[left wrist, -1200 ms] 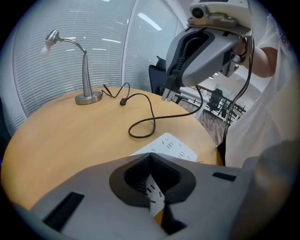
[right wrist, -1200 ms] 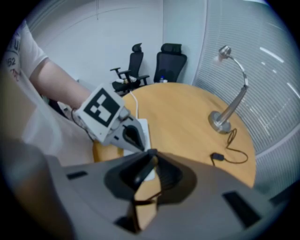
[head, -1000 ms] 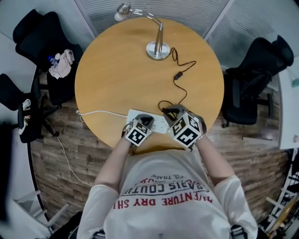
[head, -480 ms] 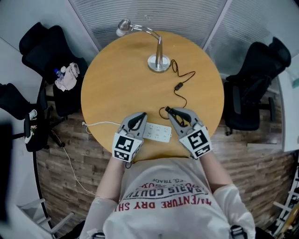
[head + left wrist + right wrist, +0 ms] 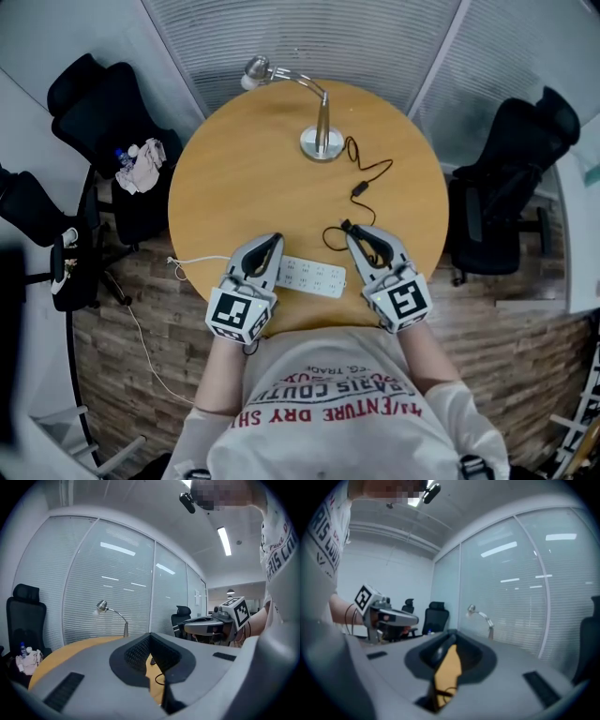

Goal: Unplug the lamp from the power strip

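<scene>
- R tongs [image 5: 357,237] clamped on small black plug [image 5: 346,226], unplugged, just off right end of white power strip [image 5: 312,275].
- L tongs [image 5: 266,248] tips together, empty, beside strip's left end.
- Silver desk lamp [image 5: 322,141] well beyond strip on round wooden desk [image 5: 234,178].

place: office; evidence: glass partition walls [image 5: 356,37], black swivel chairs [image 5: 506,178], round meeting table [image 5: 253,178]

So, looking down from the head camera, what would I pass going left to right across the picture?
Cloth bundle on a black chair → left gripper → white power strip → right gripper → black office chair.
</scene>
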A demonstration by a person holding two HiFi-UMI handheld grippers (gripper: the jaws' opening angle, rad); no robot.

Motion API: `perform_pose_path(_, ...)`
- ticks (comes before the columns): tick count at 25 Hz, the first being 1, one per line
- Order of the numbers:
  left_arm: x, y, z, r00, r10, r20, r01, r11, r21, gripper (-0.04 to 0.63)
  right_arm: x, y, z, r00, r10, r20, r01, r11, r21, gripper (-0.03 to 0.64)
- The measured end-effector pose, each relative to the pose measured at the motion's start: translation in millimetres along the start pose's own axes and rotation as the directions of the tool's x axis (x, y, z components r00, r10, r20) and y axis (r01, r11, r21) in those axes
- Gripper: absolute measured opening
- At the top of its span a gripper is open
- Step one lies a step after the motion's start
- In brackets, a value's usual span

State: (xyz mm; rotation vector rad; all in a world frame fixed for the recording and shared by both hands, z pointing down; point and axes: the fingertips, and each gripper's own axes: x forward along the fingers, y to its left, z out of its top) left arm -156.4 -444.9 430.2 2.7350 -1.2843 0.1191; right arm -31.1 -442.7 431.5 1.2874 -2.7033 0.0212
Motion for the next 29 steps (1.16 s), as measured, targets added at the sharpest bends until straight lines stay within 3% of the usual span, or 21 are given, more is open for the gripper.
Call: perform_pose_path(29, 2.5, -14.3, -2.9, 1.0, -0.005, 0.009, 0.005, 1.0, -0.023, 0.028, -10.4, 4.2, -5.3, 1.0, -0.017, -0.01, 0.018, 1.0, 0.015, 0.072)
